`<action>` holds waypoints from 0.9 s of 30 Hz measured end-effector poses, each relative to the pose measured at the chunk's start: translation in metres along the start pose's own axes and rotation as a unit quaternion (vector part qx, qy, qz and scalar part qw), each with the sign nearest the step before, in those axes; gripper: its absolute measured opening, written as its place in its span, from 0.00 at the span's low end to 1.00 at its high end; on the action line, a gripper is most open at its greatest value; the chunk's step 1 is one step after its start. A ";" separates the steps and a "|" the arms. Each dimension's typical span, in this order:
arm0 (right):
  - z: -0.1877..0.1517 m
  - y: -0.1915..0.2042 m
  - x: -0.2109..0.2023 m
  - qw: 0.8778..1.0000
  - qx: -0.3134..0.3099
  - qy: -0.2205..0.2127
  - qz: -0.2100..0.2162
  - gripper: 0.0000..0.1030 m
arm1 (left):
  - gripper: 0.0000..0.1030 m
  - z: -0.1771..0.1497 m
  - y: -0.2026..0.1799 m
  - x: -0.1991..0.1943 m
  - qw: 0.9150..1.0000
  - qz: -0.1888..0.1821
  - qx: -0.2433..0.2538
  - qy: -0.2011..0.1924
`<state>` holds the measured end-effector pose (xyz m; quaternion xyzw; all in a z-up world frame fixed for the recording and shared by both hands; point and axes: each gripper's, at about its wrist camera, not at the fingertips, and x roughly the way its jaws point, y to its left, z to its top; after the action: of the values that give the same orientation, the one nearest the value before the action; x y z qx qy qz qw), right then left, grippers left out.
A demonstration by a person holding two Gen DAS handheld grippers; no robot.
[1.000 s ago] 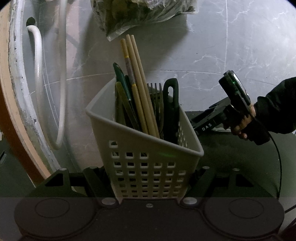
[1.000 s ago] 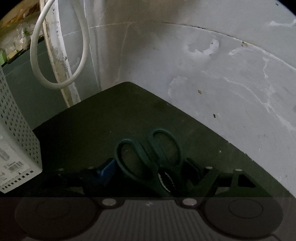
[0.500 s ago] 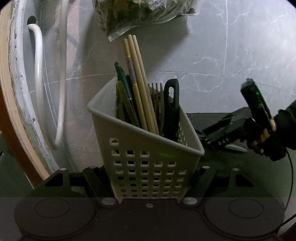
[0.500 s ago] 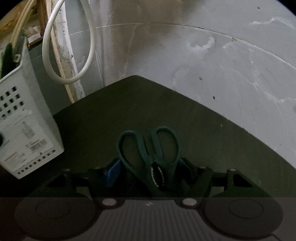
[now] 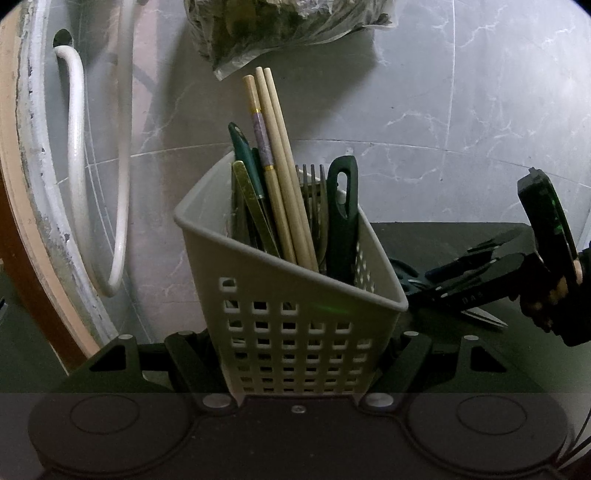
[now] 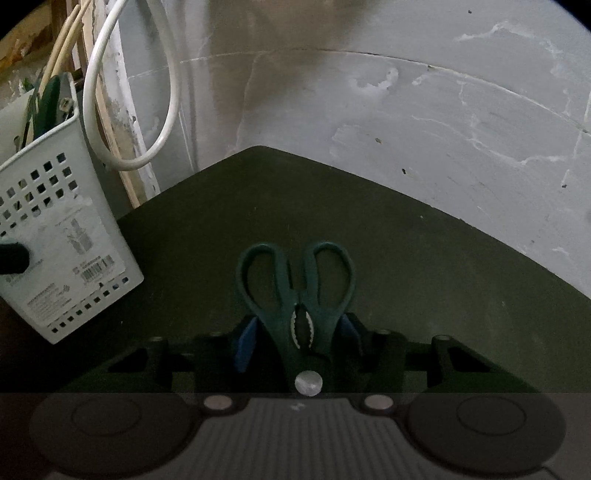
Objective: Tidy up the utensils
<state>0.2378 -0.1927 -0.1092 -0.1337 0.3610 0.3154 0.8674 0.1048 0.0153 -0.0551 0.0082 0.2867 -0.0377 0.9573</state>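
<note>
My left gripper [image 5: 299, 347] is shut on a pale slotted utensil basket [image 5: 295, 295] and holds it tilted. It holds wooden chopsticks [image 5: 275, 155], a fork [image 5: 314, 184] and dark green handled utensils [image 5: 341, 218]. My right gripper [image 6: 299, 332] is shut on dark green kitchen scissors [image 6: 295, 280], handles pointing forward, above the dark mat [image 6: 406, 258]. The basket shows at the left of the right wrist view [image 6: 62, 236]. The right gripper with the scissors shows at the right of the left wrist view [image 5: 443, 284], next to the basket's rim.
A grey marbled wall [image 5: 443, 110] stands behind the mat. A white hose loop [image 5: 118, 184] hangs on the left by a wooden frame [image 5: 22, 221]. A plastic bag of greens [image 5: 288, 29] hangs above the basket.
The right gripper with the scissors has come closer to the basket and lower. In the right wrist view the basket has slid in from the left and the scissors have straightened.
</note>
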 end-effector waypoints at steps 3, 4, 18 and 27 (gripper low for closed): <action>0.002 0.004 -0.002 1.000 0.011 0.009 -0.013 0.50 | 0.75 -0.002 -0.001 0.000 1.000 0.002 -0.001 -0.004; 0.002 0.006 -0.002 1.000 0.017 0.012 -0.018 0.49 | 0.75 -0.002 -0.001 0.000 1.000 0.003 -0.001 -0.004; -0.007 0.011 -0.016 0.997 0.068 0.013 -0.019 0.47 | 0.74 -0.006 -0.002 -0.005 1.000 0.008 -0.005 -0.012; 0.004 0.024 -0.004 0.999 0.027 0.042 -0.017 0.81 | 0.74 -0.004 -0.001 -0.005 1.000 0.008 -0.003 -0.011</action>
<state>0.2225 -0.1741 -0.1038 -0.1296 0.4034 0.2847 0.8599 0.0978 0.0147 -0.0558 0.0068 0.2766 -0.0292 0.9605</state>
